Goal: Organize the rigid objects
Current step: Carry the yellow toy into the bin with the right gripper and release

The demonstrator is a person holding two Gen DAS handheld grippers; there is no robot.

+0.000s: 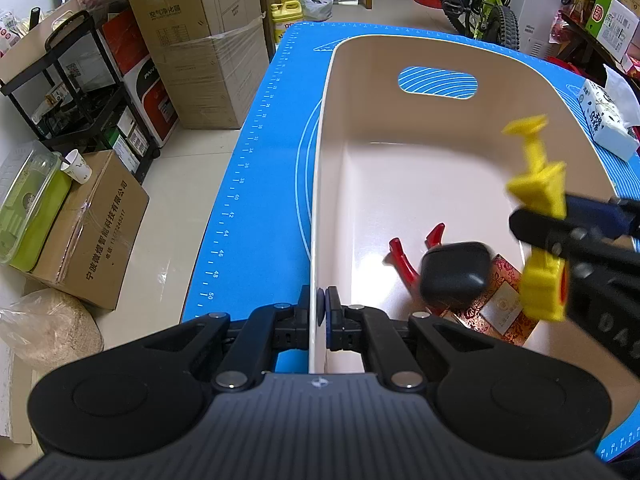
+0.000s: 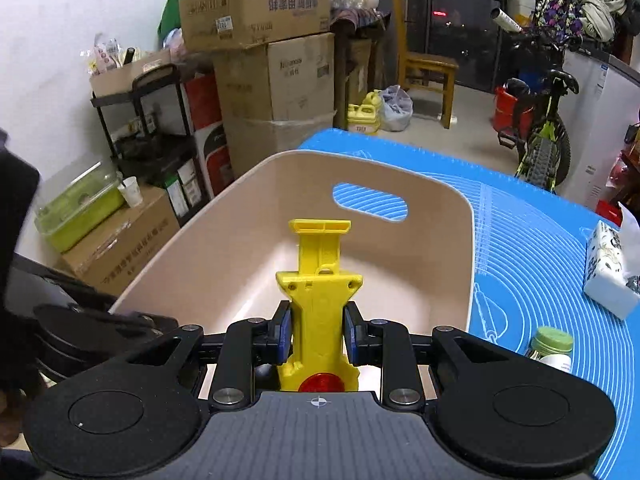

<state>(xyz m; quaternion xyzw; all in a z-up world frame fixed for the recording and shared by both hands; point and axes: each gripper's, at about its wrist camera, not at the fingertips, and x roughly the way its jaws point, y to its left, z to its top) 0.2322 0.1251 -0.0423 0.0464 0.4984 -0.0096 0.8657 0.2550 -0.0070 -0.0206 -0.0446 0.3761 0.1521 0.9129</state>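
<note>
Your right gripper [image 2: 316, 334] is clamped on the yellow plastic toy's [image 2: 318, 300] narrow waist above the beige bin [image 2: 472, 264], a light, stiff, slick piece (probably hollow) best held there, while your left gripper [image 1: 323, 312] pinches the bin's near wall.

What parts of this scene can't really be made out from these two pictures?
- Red thing in the tub, left view: half hidden behind the black case.
- Patterned box, left view: covered by the case and yellow toy.
- Jar, right view: lower part hidden by the right gripper.
</note>
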